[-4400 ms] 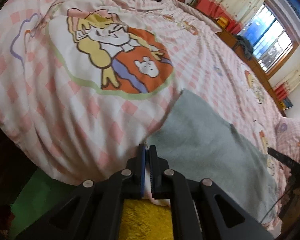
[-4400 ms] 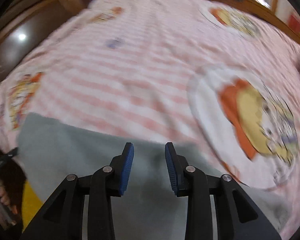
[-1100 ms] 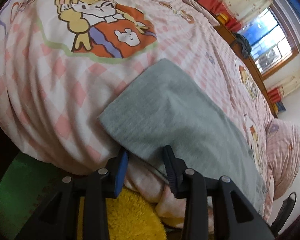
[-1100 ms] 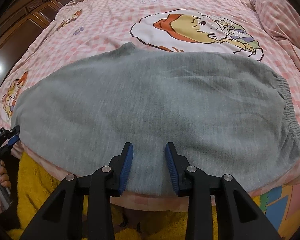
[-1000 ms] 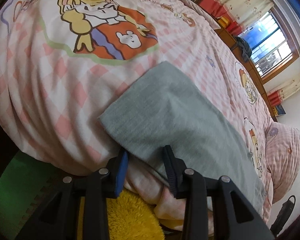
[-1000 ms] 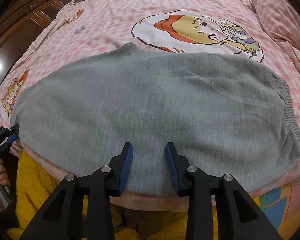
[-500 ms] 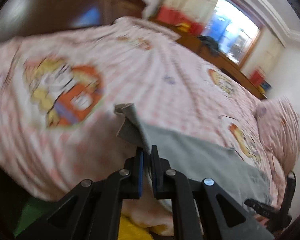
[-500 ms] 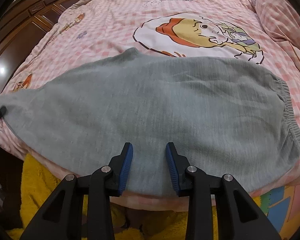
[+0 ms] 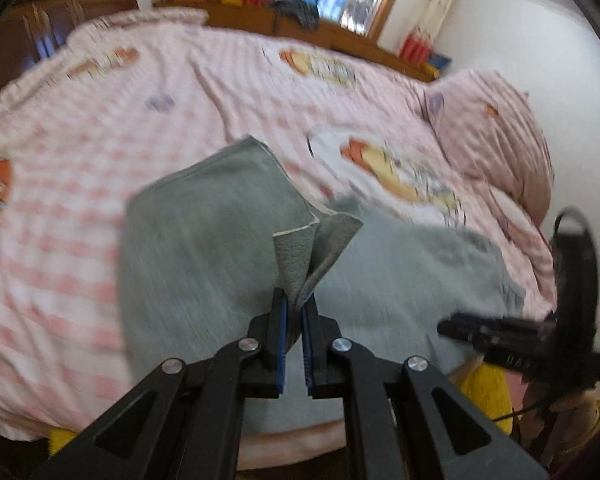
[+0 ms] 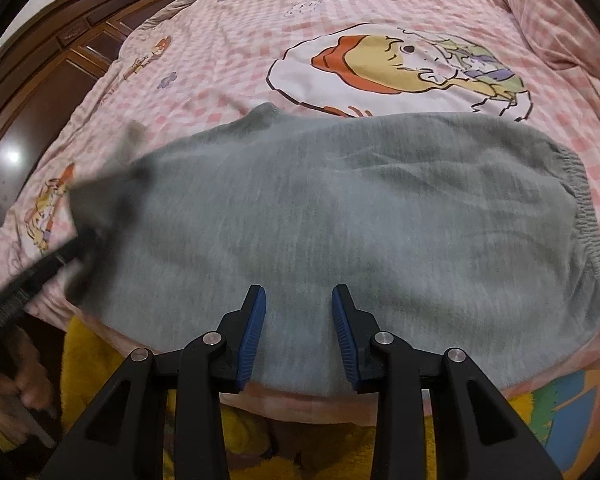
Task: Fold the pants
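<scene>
Grey pants [image 10: 340, 200] lie flat across the near side of a pink checked bed, elastic waistband [image 10: 588, 216] at the right. My left gripper [image 9: 294, 308] is shut on the leg end of the pants [image 9: 296, 256], which is lifted off the bed and carried over the rest of the garment. In the right wrist view that left gripper [image 10: 76, 240] shows blurred at the left with dark cloth raised above it. My right gripper [image 10: 299, 308] hovers open over the pants' near edge, nothing between its blue pads [image 10: 254, 320].
The pink bedspread [image 10: 228, 40] with cartoon prints stretches far behind the pants. A pillow [image 9: 496, 128] lies at the head end. Dark wooden cabinets [image 10: 52, 80] stand to the left. A yellow rug [image 10: 92, 360] lies on the floor below the bed edge.
My left gripper closed on the pants' leg end, lifted it and swung it toward the waistband, rolling as it went. The right gripper stayed still and open.
</scene>
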A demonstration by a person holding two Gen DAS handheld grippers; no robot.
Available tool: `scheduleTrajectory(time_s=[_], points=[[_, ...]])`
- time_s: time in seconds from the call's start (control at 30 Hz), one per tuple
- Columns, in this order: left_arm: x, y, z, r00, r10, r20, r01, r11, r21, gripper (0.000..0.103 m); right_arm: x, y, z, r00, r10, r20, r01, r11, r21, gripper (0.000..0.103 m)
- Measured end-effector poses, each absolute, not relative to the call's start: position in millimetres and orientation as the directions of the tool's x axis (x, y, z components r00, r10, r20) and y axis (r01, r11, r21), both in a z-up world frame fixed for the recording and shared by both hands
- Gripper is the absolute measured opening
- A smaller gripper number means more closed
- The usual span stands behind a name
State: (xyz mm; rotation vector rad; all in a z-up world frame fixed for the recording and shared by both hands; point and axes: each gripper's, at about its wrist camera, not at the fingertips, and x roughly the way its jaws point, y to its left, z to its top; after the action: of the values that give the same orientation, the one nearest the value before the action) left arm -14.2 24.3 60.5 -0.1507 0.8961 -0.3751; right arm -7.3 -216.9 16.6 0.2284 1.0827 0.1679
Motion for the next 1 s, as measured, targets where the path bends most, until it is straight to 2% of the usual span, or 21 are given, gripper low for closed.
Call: scheduleTrajectory(time_s=[0.17, 0.27, 0.43, 0.83, 0.9, 1.0], points=[[-13, 13, 39, 0.517, -0.354, -0.780, 0.265, 0.932, -0.248, 0.007, 10, -213, 15, 0.418, 0.343, -0.841, -0.032, 0.931, 0.364, 0.036], [-16, 16, 38, 0.514, -0.366, -0.776, 0.263, 0.928, -0.264, 0.007, 26, -202, 18, 0.394, 0.419, -0.818, -0.040, 0.897, 0.440, 0.047], [-23, 17, 39, 0.520, -0.359, -0.775, 0.278, 0.929, -0.244, 0.007, 61, -172, 28, 0.333, 0.548, -0.767, -0.081, 0.827, 0.556, 0.051], [-26, 23, 39, 0.517, -0.377, -0.768, 0.275, 0.923, -0.268, 0.007, 91, -107, 12, 0.231, 0.582, -0.779, -0.124, 0.812, 0.570, 0.051], [-26, 23, 39, 0.518, -0.379, -0.767, 0.275, 0.923, -0.270, 0.007, 91, -104, 12, 0.240, 0.588, -0.772, -0.124, 0.808, 0.576, 0.045], [-28, 24, 41, 0.521, -0.382, -0.763, 0.277, 0.921, -0.272, 0.007, 92, -101, 16, 0.251, 0.575, -0.779, -0.142, 0.817, 0.558, 0.022]])
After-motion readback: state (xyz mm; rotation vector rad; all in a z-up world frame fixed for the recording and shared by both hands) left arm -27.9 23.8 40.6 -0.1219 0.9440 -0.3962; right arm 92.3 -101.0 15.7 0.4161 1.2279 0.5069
